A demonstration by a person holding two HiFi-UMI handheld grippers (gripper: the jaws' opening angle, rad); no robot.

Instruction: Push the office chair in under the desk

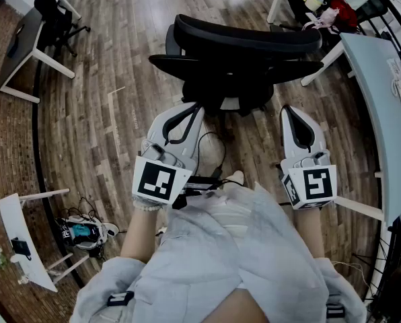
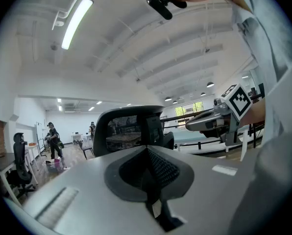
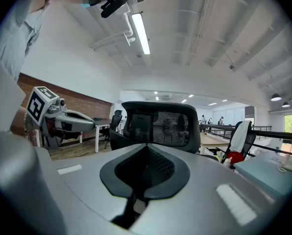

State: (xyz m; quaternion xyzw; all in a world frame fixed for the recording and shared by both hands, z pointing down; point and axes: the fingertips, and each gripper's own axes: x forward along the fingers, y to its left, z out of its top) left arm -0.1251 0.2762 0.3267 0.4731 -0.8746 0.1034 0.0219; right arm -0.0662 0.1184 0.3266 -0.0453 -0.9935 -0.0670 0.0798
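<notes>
Office chair [image 1: 244, 52] is standing on the wooden floor [image 1: 106, 113], backrest turned toward the person. Its right side is sitting just beside a white leg of the desk [image 1: 382, 99], and the seat is lying outside the desk's long left edge, not under the top.

Left gripper [image 1: 190, 106] is pointing roughly level at the backrest's left part, jaws clenched, nothing between them. In its own view the closed tips [image 2: 147, 148] are lining up with the mesh backrest [image 2: 124, 131], apart from it.

Right gripper [image 1: 291, 110] is doing the same toward the backrest's right end, jaws pressed together and empty. Its tips [image 3: 147, 145] are facing the backrest [image 3: 160, 124] across a gap.

Bare boards are lying open left of the chair. The desk's edge is closing off the right side of the floor.
</notes>
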